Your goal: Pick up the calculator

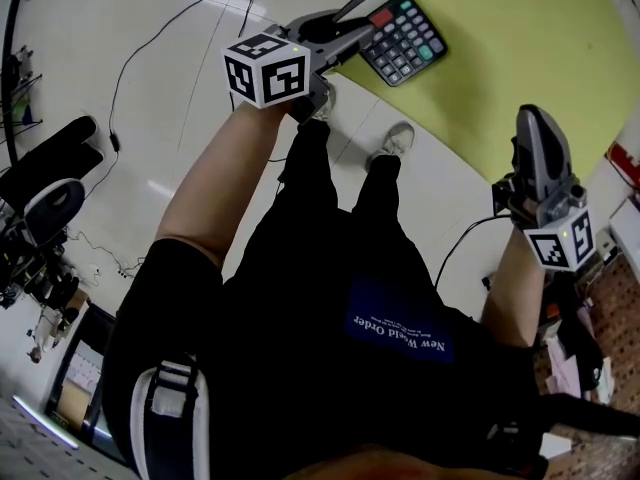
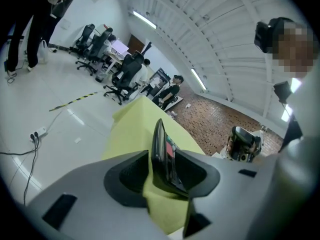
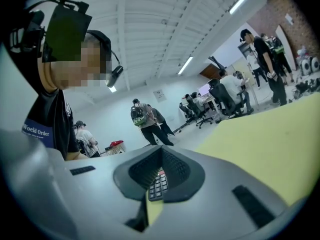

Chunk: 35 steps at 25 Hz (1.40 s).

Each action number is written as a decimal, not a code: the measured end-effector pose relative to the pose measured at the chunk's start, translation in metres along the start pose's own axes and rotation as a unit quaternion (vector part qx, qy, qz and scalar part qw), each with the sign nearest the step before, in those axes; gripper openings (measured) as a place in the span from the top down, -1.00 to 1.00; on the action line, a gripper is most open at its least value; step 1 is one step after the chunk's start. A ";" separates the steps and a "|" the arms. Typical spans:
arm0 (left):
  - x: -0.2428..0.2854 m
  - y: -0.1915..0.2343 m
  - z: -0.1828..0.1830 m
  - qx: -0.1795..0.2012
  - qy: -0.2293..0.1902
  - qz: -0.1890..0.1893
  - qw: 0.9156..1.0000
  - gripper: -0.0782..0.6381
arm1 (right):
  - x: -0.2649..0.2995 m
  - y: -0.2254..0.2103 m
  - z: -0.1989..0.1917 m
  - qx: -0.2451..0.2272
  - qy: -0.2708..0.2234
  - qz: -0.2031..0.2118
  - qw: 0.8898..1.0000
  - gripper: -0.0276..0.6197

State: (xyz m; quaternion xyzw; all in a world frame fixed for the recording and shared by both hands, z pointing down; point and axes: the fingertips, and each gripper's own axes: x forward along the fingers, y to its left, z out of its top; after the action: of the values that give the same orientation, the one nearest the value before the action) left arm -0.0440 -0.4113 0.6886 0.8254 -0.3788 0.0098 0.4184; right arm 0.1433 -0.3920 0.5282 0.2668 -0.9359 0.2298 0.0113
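The dark calculator (image 1: 405, 38), with a grey display, one red key and green keys, lies at the near corner of the yellow-green table (image 1: 520, 38). My left gripper (image 1: 385, 8) reaches it from the left, and its jaws stand open, one over the display end and one under it. In the left gripper view the calculator (image 2: 162, 154) shows edge-on between the jaws. It lies close against one jaw, and a strip of yellow table shows beside the other. My right gripper (image 1: 530, 118) hangs shut over the table's near right edge. It holds nothing and points at the calculator (image 3: 158, 185).
The person's shoes (image 1: 397, 138) stand on the white floor just before the table edge. Cables (image 1: 150, 38) run across the floor at the left, beside dark equipment (image 1: 40, 198). Office chairs (image 2: 125, 71) and several people stand beyond the table.
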 end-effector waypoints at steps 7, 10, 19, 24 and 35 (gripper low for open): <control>0.001 -0.005 0.004 0.051 0.013 -0.005 0.999 0.39 | 0.006 -0.001 -0.004 0.004 0.004 -0.007 1.000 0.95; -0.004 -0.017 0.008 0.081 0.011 -0.006 0.997 0.43 | 0.002 0.001 -0.001 -0.001 0.003 -0.007 1.000 0.95; -0.013 -0.043 0.043 -0.043 -0.048 -0.074 0.995 0.52 | -0.008 0.001 0.004 0.000 0.002 -0.022 1.000 0.95; -0.017 -0.051 0.060 -0.112 -0.078 -0.111 0.984 0.52 | -0.010 0.001 0.006 -0.004 -0.001 -0.029 1.000 0.95; -0.040 -0.156 0.142 -0.068 -0.079 -0.157 0.982 0.52 | -0.057 0.029 0.084 -0.041 -0.055 -0.066 0.995 0.95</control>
State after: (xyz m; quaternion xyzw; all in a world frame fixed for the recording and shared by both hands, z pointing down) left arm -0.0166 -0.4290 0.4757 0.8424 -0.2767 -0.1471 0.4384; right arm 0.1865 -0.3789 0.4323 0.3394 -0.9241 0.1752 -0.0144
